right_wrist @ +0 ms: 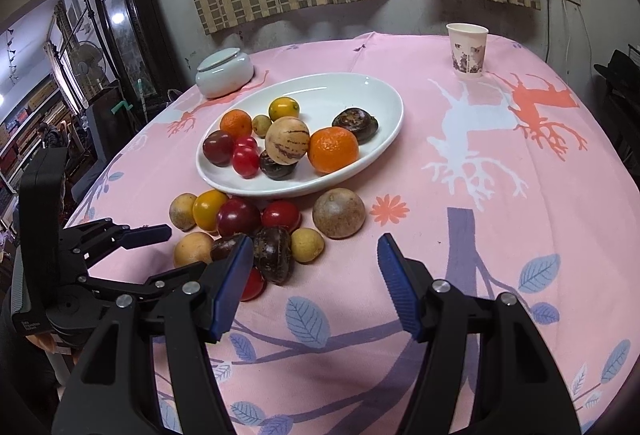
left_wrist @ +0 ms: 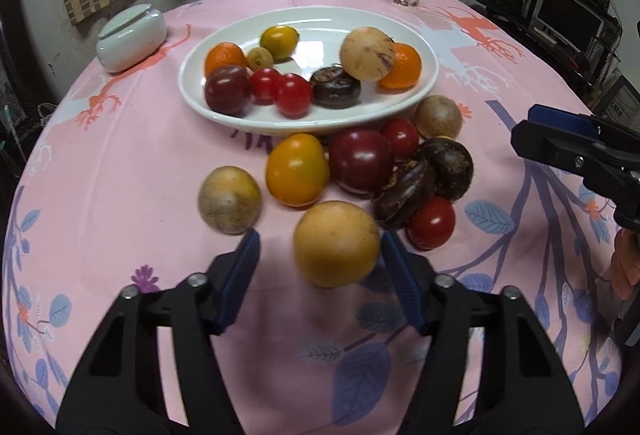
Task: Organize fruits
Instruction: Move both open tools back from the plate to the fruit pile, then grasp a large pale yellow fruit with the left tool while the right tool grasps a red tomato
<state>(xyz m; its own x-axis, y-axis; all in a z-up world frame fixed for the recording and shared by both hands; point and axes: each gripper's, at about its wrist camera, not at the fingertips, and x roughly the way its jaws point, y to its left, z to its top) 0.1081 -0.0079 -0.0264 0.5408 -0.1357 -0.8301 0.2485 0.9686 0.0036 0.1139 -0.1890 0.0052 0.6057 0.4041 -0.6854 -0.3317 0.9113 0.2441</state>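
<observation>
The left gripper [left_wrist: 318, 255] stood wide open around a round pale-orange fruit [left_wrist: 337, 244] on the pink patterned tablecloth [left_wrist: 120, 163], near the white oval plate [left_wrist: 224, 115] of fruit. The right gripper [right_wrist: 316, 275] hung wide open, holding nothing.

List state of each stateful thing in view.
left gripper: open, pale round fruit between fingers
right gripper: open, holds nothing
white oval plate: partly filled with fruit
paper cup: upright
ceramic jar: lid on
</observation>
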